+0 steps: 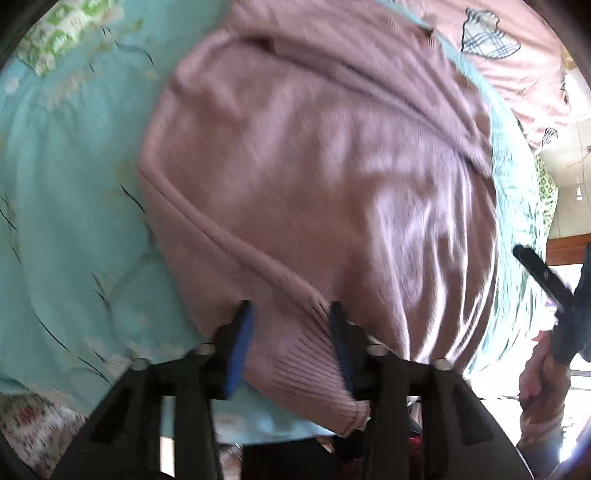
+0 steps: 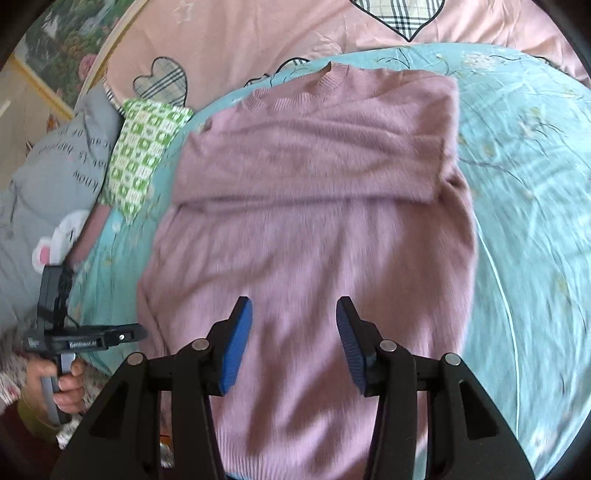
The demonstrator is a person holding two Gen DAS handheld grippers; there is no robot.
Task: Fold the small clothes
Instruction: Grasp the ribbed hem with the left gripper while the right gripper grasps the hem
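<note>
Pink knit: the sweater [image 2: 306, 229] lies flat on the turquoise quilt [image 2: 528, 206], sleeves folded in. Your left gripper [image 1: 291, 332] straddles the ribbed hem corner [image 1: 306, 369], fingers spread; your right gripper [image 2: 294, 332] hovers spread above the hem. Next, judging by this, you pinch both corners and fold toward the collar [image 2: 325, 79].

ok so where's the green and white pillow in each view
Left wrist: pillow at the top left edge, beyond the teal quilt.
Right wrist: pillow at left of centre, beside the sweater's upper left corner.
Shared landmark: the pink sweater on the teal quilt, which fills the middle of both views.
</note>
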